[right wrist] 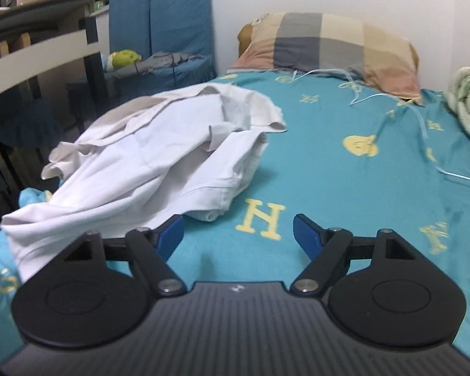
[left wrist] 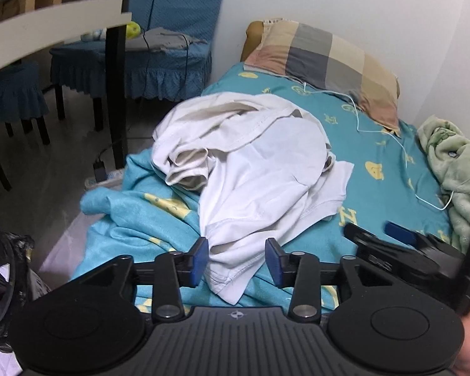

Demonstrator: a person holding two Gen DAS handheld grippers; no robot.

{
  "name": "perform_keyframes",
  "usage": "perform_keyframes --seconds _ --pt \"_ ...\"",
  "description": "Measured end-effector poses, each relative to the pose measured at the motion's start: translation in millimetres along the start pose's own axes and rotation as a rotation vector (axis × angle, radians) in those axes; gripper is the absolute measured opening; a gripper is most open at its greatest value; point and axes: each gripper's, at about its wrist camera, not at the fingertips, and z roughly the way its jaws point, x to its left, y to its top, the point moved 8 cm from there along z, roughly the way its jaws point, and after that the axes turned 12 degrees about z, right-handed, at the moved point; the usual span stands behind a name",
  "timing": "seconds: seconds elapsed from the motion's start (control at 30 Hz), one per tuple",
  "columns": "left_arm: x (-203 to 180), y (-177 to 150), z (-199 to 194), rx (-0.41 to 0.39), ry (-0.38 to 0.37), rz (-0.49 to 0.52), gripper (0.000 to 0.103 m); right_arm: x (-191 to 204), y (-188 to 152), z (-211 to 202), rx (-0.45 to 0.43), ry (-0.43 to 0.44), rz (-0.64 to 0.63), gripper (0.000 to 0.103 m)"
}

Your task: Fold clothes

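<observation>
A crumpled white garment [left wrist: 250,169] lies in a heap on the teal bed sheet [left wrist: 379,163]. My left gripper [left wrist: 236,261] is open, its blue pads on either side of the garment's near hem, not closed on it. The right gripper shows in the left wrist view [left wrist: 401,235] at the right, low over the sheet. In the right wrist view the garment [right wrist: 159,163] lies to the left. My right gripper [right wrist: 238,235] is open and empty over bare sheet [right wrist: 344,188], its left pad close to the garment's edge.
A checked pillow [left wrist: 326,59] lies at the bed's head against the wall. A green blanket [left wrist: 454,169] is bunched at the right. A thin white cable [left wrist: 401,147] runs across the sheet. Blue-covered chairs [left wrist: 159,59] and a table stand left of the bed.
</observation>
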Motion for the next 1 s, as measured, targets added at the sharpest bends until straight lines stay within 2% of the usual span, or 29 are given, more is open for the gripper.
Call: perform_keyframes --seconds 0.03,0.1,0.2,0.23,0.33,0.47,0.63,0.8,0.87,0.9,1.0 --pt "-0.1 -0.2 4.8 0.009 -0.009 -0.002 0.044 2.1 1.0 6.7 0.008 0.008 0.001 0.078" --pt "-1.0 -0.6 12.4 0.018 -0.016 0.005 0.046 6.3 3.0 20.2 0.024 0.023 0.003 0.068" --pt "-2.5 -1.1 23.4 0.032 -0.025 0.016 0.049 12.6 6.1 40.2 0.048 0.046 0.005 0.046" --pt "-3.0 -1.3 27.1 0.036 -0.028 0.02 0.05 14.6 7.2 46.4 0.055 0.054 0.007 0.033" --pt "-3.9 -1.5 31.5 0.047 -0.031 0.026 0.051 13.7 13.3 40.8 0.057 0.093 0.078 0.017" --pt "-5.6 -0.4 27.0 0.037 -0.039 0.031 0.051 11.2 23.0 19.2 0.037 0.117 0.118 0.012" --pt "-16.3 -0.3 14.1 0.015 -0.089 0.07 0.054 4.1 42.0 -32.1 -0.024 0.14 0.164 0.011" --pt "-41.1 -6.5 -3.3 -0.01 -0.174 0.173 0.055 -3.9 47.5 -93.1 -0.06 0.162 0.205 0.01" --pt "-52.7 -10.7 -8.4 -0.021 -0.2 0.226 0.057 -10.3 42.8 -113.0 -0.063 0.148 0.228 0.003" --pt "-58.6 -12.8 -11.0 -0.026 -0.212 0.252 0.058 -15.3 37.9 -115.1 -0.045 0.135 0.238 0.003" --pt "-74.2 -21.4 -5.1 -0.004 -0.191 0.345 0.058 -30.2 23.3 -121.6 0.009 0.094 0.27 0.006"
